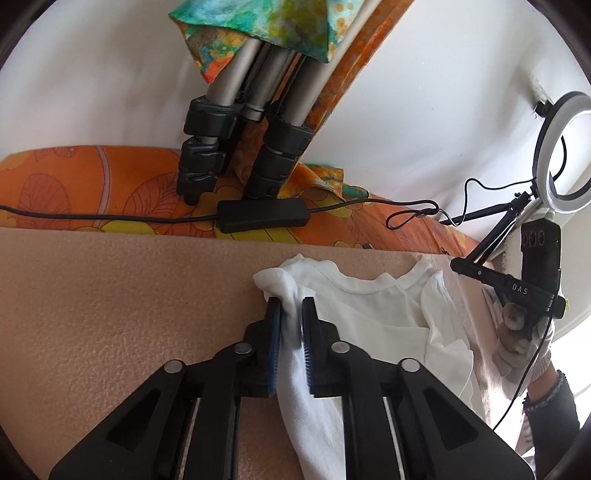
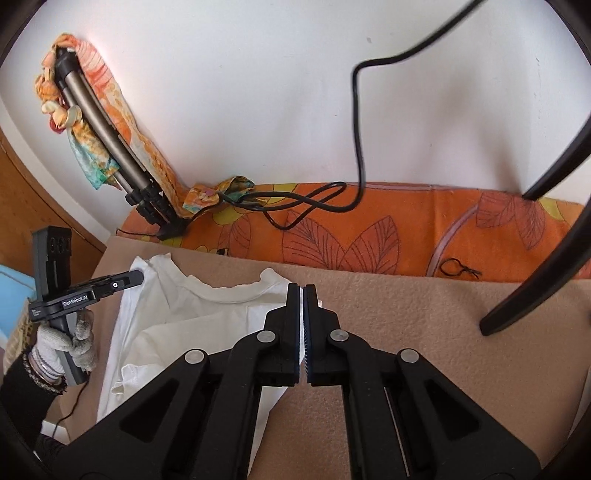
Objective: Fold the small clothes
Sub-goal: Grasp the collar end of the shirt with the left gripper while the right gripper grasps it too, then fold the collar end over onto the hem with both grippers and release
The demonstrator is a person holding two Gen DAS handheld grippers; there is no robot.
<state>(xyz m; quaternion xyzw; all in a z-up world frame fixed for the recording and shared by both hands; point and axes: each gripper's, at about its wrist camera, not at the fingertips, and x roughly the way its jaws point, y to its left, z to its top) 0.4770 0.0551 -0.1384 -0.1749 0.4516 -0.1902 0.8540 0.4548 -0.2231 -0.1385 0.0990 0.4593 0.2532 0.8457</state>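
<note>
A small white T-shirt [image 1: 373, 314] lies partly folded on a beige fleece blanket [image 1: 110, 314], its round neckline toward the far edge, where the blanket meets an orange floral-print cloth [image 1: 74, 173]; in the left wrist view the left gripper [image 1: 291, 306] has a bunched fold of the shirt's left shoulder between its blue-padded fingers [image 1: 274, 332], the jaws narrowed onto the cloth and pinching it, with white fabric trailing down between the black linkage arms toward the near edge; in the right wrist view the right gripper [image 2: 301, 291] sits at the shirt's right side near the collar, its jaws brought together with only a thin sliver of white showing between the pads — clamped on the T-shirt's edge [image 2: 207, 314]; each view shows the other tool from the side, held in a grey knit-gloved hand [image 2: 70, 343] with bracelets at the wrist and a dark sleeve behind it; on the orange cloth at the far side, a folded tripod [image 1: 236, 122] leans against the white wall [image 1: 424, 92], its grey legs ending in black clamps and a green-and-orange patterned scarf [image 1: 258, 26] draped over its upper part; a black inline cable box [image 1: 264, 214] lies just beside the tripod's feet, its cord running left and right; a ring light [image 1: 565, 147] on a thin black stand is at the far right of the left wrist view; a dark stand leg [image 2: 535, 266] comes down onto the blanket at the right of the right wrist view.
</note>
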